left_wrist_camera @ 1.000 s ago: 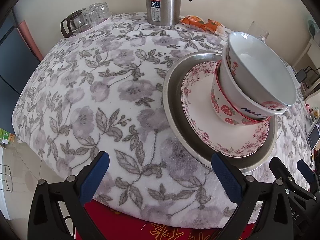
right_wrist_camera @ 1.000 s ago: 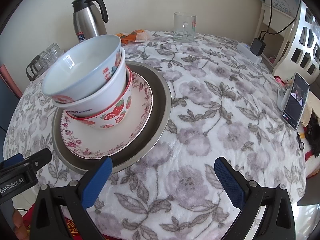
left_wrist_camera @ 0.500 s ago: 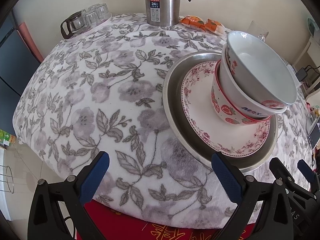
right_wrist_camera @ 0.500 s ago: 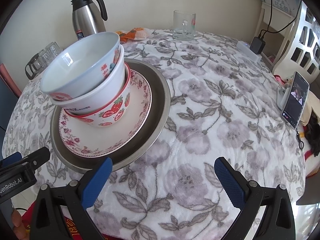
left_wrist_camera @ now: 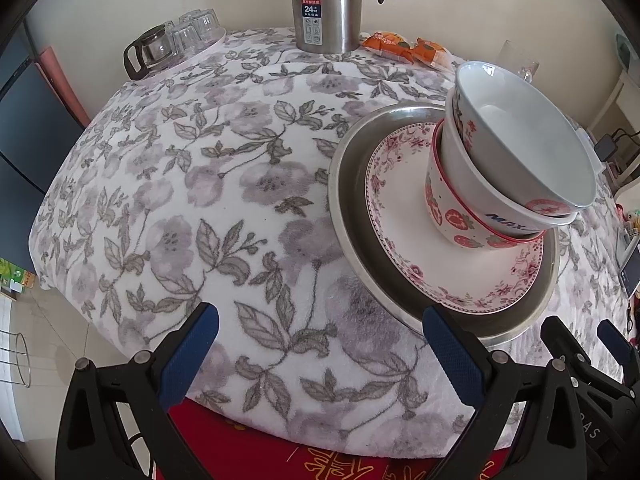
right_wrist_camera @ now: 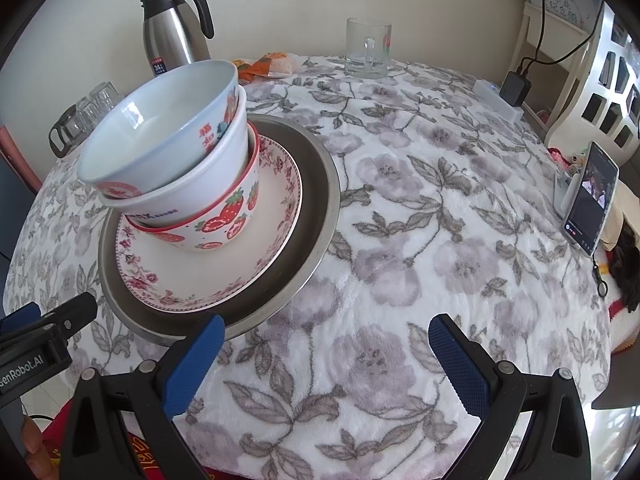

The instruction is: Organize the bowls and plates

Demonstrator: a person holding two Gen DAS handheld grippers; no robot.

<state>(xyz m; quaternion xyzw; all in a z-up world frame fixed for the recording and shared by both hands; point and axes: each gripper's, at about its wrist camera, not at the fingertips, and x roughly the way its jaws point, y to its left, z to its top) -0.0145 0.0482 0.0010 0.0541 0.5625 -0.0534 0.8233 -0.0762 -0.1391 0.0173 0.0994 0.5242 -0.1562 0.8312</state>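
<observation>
A steel plate (left_wrist_camera: pixel 348 216) (right_wrist_camera: pixel 320 208) lies on the floral tablecloth. On it rests a pink-rimmed floral plate (left_wrist_camera: pixel 400 216) (right_wrist_camera: pixel 276 248). Three bowls are nested on that plate: a strawberry bowl (left_wrist_camera: pixel 452 220) (right_wrist_camera: pixel 228 216) at the bottom, a white bowl (left_wrist_camera: pixel 480 184) (right_wrist_camera: pixel 208 176) in it, and a pale blue bowl (left_wrist_camera: pixel 532 136) (right_wrist_camera: pixel 160 132) on top, tilted. My left gripper (left_wrist_camera: pixel 316 352) is open and empty, left of the stack at the near table edge. My right gripper (right_wrist_camera: pixel 324 360) is open and empty, right of the stack.
A steel thermos (left_wrist_camera: pixel 326 4) (right_wrist_camera: pixel 172 28) stands at the back. Glass cups and a glass pot (left_wrist_camera: pixel 172 40) sit back left. Orange snack packets (left_wrist_camera: pixel 404 46) lie near the thermos. A glass mug (right_wrist_camera: pixel 368 48) stands at the back. A phone (right_wrist_camera: pixel 590 196) and charger (right_wrist_camera: pixel 516 88) are on the right.
Both grippers have shifted slightly; the stack sits a little differently in each view. Nothing on the table moved and both grippers stay open.
</observation>
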